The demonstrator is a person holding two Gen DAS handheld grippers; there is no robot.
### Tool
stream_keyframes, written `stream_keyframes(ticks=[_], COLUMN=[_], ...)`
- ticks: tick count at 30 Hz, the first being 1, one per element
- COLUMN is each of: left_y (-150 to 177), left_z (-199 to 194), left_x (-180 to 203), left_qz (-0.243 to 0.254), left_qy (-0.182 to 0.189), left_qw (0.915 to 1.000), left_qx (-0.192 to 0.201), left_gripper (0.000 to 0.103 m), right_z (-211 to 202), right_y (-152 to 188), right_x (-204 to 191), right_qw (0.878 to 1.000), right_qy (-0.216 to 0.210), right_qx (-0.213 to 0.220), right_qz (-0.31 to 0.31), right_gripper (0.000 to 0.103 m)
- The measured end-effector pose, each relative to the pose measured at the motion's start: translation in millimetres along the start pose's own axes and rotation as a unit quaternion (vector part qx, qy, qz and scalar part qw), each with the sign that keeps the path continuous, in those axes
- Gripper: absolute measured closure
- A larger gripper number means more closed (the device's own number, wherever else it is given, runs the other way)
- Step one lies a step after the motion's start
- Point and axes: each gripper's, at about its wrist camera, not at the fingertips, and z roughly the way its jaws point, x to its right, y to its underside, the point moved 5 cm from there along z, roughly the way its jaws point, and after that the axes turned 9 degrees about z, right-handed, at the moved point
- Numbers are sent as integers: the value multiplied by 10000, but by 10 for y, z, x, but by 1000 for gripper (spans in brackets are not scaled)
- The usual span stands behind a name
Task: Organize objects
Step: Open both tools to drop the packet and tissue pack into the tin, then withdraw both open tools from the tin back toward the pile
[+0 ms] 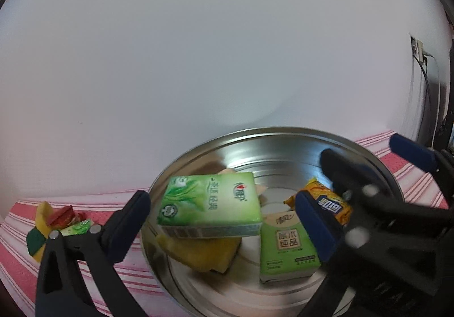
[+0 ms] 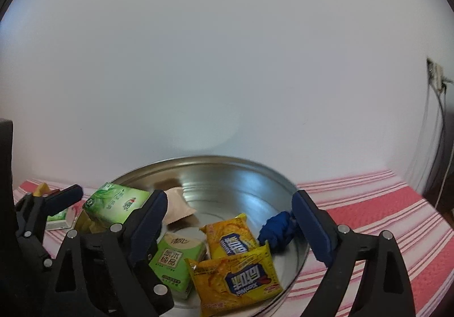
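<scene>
Both my grippers, left (image 1: pixel 221 227) and right (image 2: pixel 229 224), hang released over the bowl (image 2: pixel 227 166), mid-frame. Tissue pack (image 1: pixel 210 205) and biscuits (image 2: pixel 235 277) lie inside; I should back out without nudging them.

left tongs (image 1: pixel 224 227): two black plastic arms, each widening toward the camera into a triangular frame with a cut-out window
left tongs fingers (image 1: pixel 316 227): flat, long, faced with dark blue pads on their inner sides
left tongs fasteners: round silver pins at the arm joints, two showing on the near left arm
right tongs (image 2: pixel 229 227): same black build, two triangular open-frame arms
right tongs fingers (image 2: pixel 310 229): dark blue pads on black backing, straight-edged, slightly rounded at the tips
right tongs fasteners: silver round pins, two on each arm, at the pivots
finish: matte black plastic, no lettering legible
</scene>
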Motion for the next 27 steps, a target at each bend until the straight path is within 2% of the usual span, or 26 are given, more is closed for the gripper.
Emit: stream_keyframes(ticks=[3, 6, 11, 20, 27], left_y=[29, 73, 102, 134, 197], left_z=[45, 89, 91, 18, -72], left_x=[-76, -176, -264, -362, -495], left_qz=[-206, -471, -682, -643, -703], left_qy=[36, -14, -99, -329, -514], left_qw=[9996, 9983, 9967, 9967, 9956], left_qx=[-190, -350, -434, -379, -356], left_gripper=[0, 0, 0, 0, 0], right_z=[-47, -71, -68, -40, -211], right_y=[-43, -69, -31, -6, -41], right_x=[92, 211, 330, 263, 151], right_qw=[9995, 9981, 9965, 9974, 9974], right_qy=[27, 231, 305, 271, 139], right_qx=[128, 238, 157, 195, 502], right_qz=[290, 518, 762, 636, 492], right_gripper=[10, 10, 10, 10, 10])
